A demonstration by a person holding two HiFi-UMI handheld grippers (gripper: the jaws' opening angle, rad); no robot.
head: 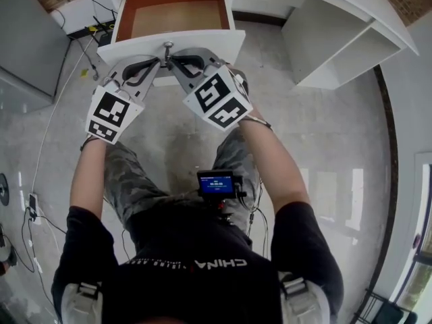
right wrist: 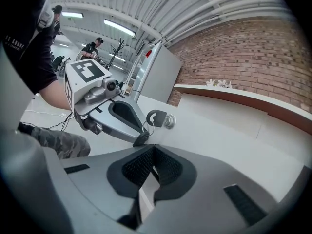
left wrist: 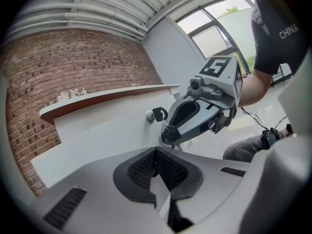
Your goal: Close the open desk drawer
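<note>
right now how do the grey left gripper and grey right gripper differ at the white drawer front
The grey left gripper reaches the white drawer front from the left of the black-headed key, angling right; the grey right gripper comes from the key's right, angling left. The left marker cube lies slightly farther from the drawer than the right marker cube. Both are shut on nothing, tips close together below the key.

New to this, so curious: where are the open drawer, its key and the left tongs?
drawer (head: 209, 46), head view, white front panel.
key (right wrist: 156, 117), right gripper view, black head.
left tongs (head: 157, 62), head view, between the tips.
</note>
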